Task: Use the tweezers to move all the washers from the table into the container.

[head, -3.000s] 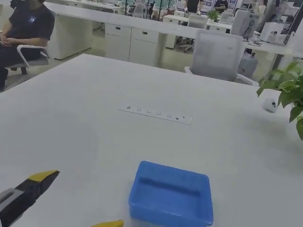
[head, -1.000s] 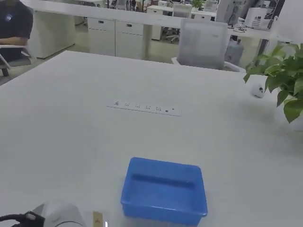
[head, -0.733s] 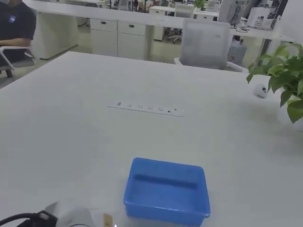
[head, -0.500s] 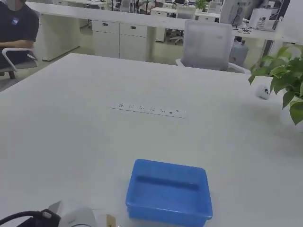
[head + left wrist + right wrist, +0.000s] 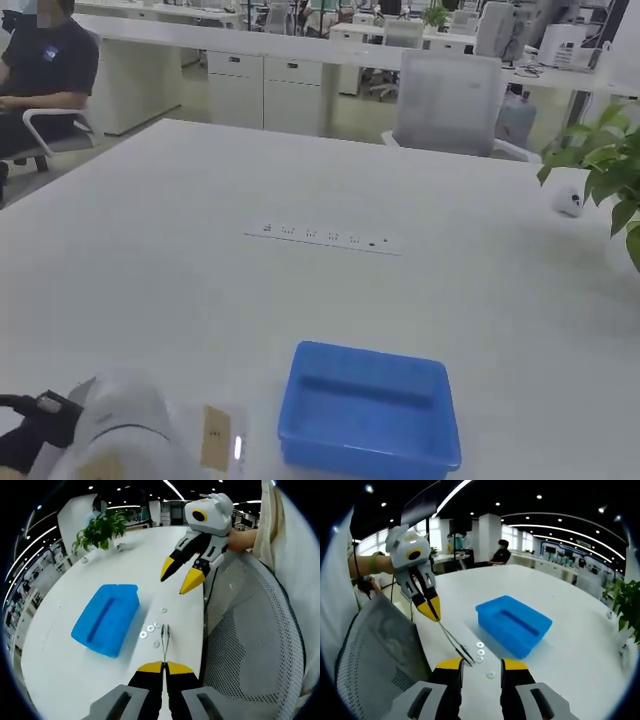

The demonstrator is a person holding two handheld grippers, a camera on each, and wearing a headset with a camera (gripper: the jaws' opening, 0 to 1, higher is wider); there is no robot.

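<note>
The left gripper (image 5: 162,668) has its two fingers pressed together, pinching one pair of tweezers (image 5: 165,639) by the back end; the tweezers run straight ahead of the fingertips, with their point down among the washers (image 5: 151,628); whether the point touches the table (image 5: 100,570) I cannot tell. In the left gripper view I count five washers, all lying flat on the table just ahead of the fingers: three close together to the left of the tweezers' point, one beside the tweezers' shaft, and one a little farther ahead. One blue container (image 5: 105,617) stands ahead and to the left of the fingers, beyond the washers and apart from them; no washer can be made out inside it.

The right gripper (image 5: 178,579) hangs above the table farther ahead of the left fingers, its two yellow-tipped fingers spread with nothing between them; in its own view the tweezers' point lies just ahead of its left finger, the washers between the two fingers, and the container beyond them.

One mesh chair (image 5: 250,645) stands to the right of the left fingers; one potted plant (image 5: 100,530) sits far ahead past the container.
</note>
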